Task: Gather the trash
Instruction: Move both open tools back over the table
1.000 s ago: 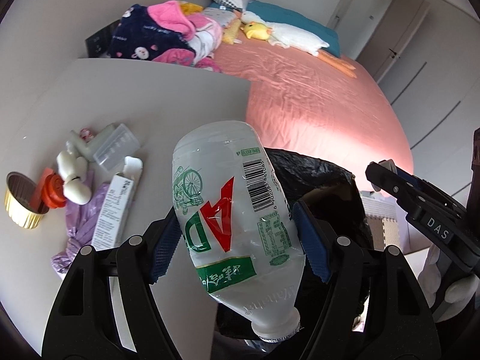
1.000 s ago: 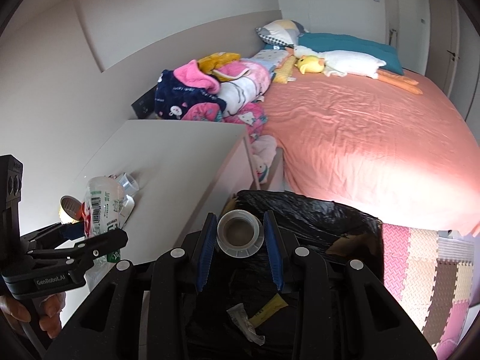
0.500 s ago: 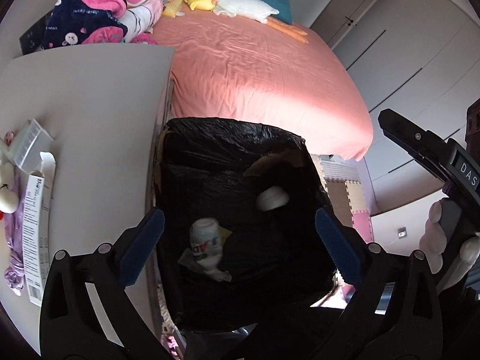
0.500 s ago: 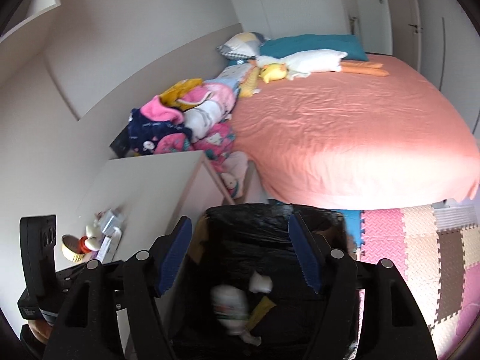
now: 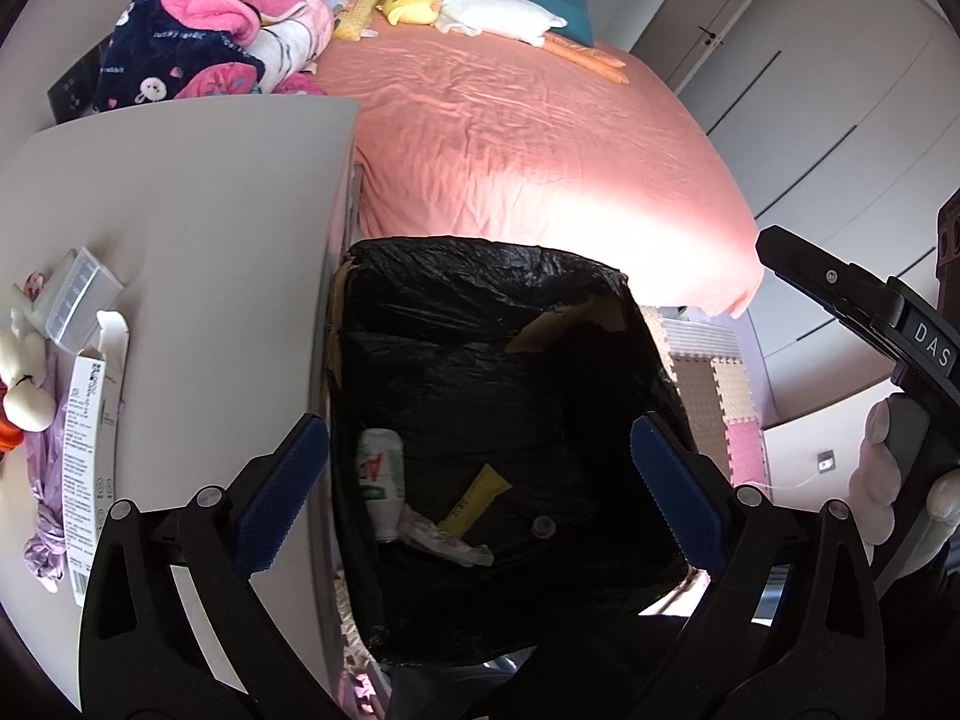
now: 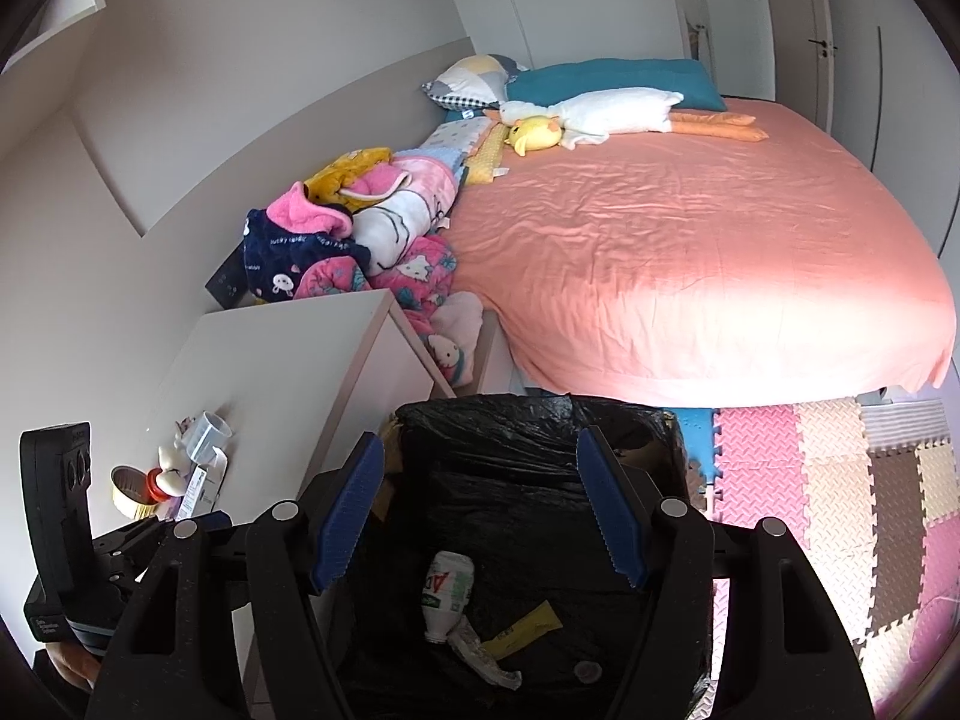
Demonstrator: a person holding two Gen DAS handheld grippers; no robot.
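hovering both claws over the bin liner (image 5: 480,276): left gripper (image 5: 480,498) and right gripper (image 6: 480,510) are gaping wide, holding nothing. bottle (image 5: 379,474) and yellow sachet (image 5: 474,495) are lying inside. we're judging the carton (image 5: 84,450) on the desk (image 5: 198,210) as next: light, crushable, so we're advising a gentle pinch across its narrow faces.

Bin (image 5: 480,276) between table (image 5: 210,192) and bed (image 5: 540,138), bottle (image 5: 379,477) and wrapper (image 5: 474,495) inside bin

Left gripper (image 5: 480,486) and right gripper (image 6: 480,510) side by side, fingers spread wide, nothing held
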